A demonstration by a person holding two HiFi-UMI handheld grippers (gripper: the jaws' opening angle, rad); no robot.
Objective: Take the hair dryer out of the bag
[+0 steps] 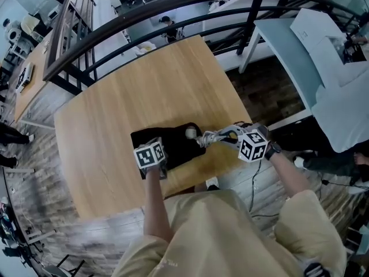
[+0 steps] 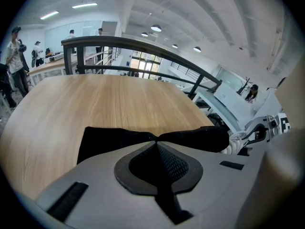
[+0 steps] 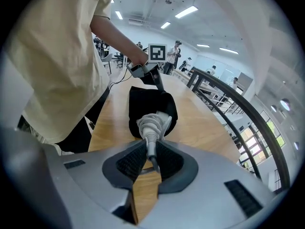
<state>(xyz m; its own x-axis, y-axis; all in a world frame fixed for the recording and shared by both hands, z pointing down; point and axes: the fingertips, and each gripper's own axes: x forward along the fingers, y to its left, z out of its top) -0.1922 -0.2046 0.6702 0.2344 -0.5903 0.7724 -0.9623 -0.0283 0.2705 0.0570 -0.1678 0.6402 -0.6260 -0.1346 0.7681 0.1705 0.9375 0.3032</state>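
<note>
- Table (image 1: pixel 144 79): pale wood grain, smooth, rounded corners; flat rest so bag can be pinned
- Bag (image 1: pixel 173 146): black soft cloth, lying flat near your edge, mouth toward your right
- Hair dryer (image 3: pixel 159 120): pale, hard, rounded; only part shows at bag mouth, rest judged inside
- Cord (image 3: pixel 151 144): grey, looped round dryer, ribbed sleeve
- Your left gripper (image 2: pixel 156 144): jaws closed tight on pinch of bag cloth, judged anchor against pull
- Your right gripper (image 3: pixel 148 154): jaws narrow, clamped on cord, likely to draw dryer out

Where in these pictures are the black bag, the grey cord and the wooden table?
black bag (image 1: pixel 179 146): head view, its flat cloth.
grey cord (image 3: pixel 152 124): right gripper view, its coiled bundle.
wooden table (image 1: pixel 144 85): head view, bare top.
</note>
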